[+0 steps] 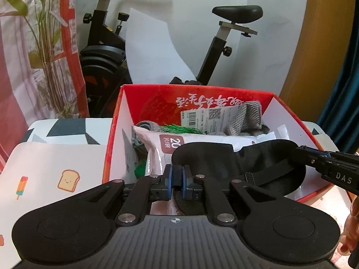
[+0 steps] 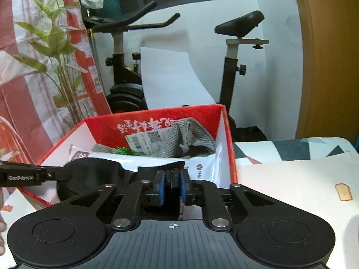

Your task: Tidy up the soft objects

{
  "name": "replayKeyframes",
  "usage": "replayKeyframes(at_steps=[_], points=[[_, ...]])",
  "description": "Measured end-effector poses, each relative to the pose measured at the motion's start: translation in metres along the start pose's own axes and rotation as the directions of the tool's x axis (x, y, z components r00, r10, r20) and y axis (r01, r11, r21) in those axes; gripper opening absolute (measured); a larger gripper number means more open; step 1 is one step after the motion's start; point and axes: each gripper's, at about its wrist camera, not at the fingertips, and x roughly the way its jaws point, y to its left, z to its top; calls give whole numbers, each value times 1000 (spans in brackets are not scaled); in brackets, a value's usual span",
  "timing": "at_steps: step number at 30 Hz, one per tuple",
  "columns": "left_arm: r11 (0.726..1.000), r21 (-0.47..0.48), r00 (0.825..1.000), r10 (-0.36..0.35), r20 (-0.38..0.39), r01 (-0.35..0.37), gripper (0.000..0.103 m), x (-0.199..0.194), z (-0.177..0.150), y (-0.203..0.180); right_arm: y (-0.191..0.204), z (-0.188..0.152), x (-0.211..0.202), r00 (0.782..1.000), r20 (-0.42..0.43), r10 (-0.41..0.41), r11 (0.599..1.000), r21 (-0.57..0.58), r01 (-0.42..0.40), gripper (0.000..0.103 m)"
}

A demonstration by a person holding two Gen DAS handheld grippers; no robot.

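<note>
Two wrist fisheyes, close above the red box (image 1: pixel 289 103), angled down from either side, sharing its contents and exercise bike (image 2: pixel 233 71)

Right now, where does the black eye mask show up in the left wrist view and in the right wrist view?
Left wrist view: the black eye mask lies low and right of centre, over the near edge of the red box.
Right wrist view: the black eye mask lies low and left of centre, over the box's near corner.
Shared landmark: the grey knit cloth with a barcode tag, at the back of the box.

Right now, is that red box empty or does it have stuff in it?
Not empty. The red box holds a grey knitted cloth, a white packet and a black eye mask.
</note>
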Motion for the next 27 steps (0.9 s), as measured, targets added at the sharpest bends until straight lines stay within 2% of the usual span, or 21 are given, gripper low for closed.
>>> replayKeyframes(at_steps=[2, 3, 4, 5, 6, 7, 8, 10, 13, 15, 17, 19, 24, 27], points=[[1000, 11, 1000, 11, 8, -11, 12, -3, 1, -1, 2, 1, -1, 1000, -1, -22, 1000, -14, 22, 26], [999, 26, 1000, 21, 18, -22, 17, -5, 2, -1, 4, 2, -3, 1000, 1, -24, 1000, -20, 24, 33], [999, 38, 999, 35, 25, -36, 31, -7, 4, -2, 4, 3, -6, 1000, 5, -28, 999, -24, 28, 44], [997, 49, 998, 49, 33, -51, 40, -11, 6, -1, 6, 4, -8, 999, 12, -35, 999, -27, 36, 51], [997, 53, 997, 58, 44, -60, 59, -14, 8, -1, 6, 5, -11, 999, 17, -41, 999, -27, 42, 62], [996, 53, 996, 67, 59, -70, 70, -19, 10, -2, 7, 6, -14, 999, 20, -43, 999, -26, 43, 67], [996, 49, 994, 77, 77, -81, 71, -24, 11, -1, 9, 8, -18, 999, 20, -39, 999, -22, 40, 69], [995, 45, 990, 89, 108, -94, 79, -37, 12, 0, 11, 12, -26, 1000, 2, -14, 1000, -7, 15, 85], [991, 38, 982, 121, 143, -128, 93, -55, 12, -1, 18, 19, -45, 999, -20, 35, 999, 12, -35, 102], [988, 40, 975, 140, 171, -149, 97, -72, 9, -2, 28, 22, -61, 1000, -12, 25, 1000, -10, -25, 103], [986, 43, 970, 149, 193, -160, 103, -87, 7, -2, 39, 25, -75, 1000, -18, -22, 999, -37, 21, 103], [984, 35, 963, 163, 213, -174, 103, -105, 6, -4, 46, 29, -90, 998, -11, -56, 997, -50, 56, 103], [984, 2, 952, 173, 254, -180, 103, -147, 2, -7, 53, 35, -131, 998, 41, -50, 998, -21, 51, 103], [983, -44, 944, 184, 276, -179, 103, -174, -3, -8, 56, 36, -154, 998, 44, -49, 999, -2, 49, 103]])
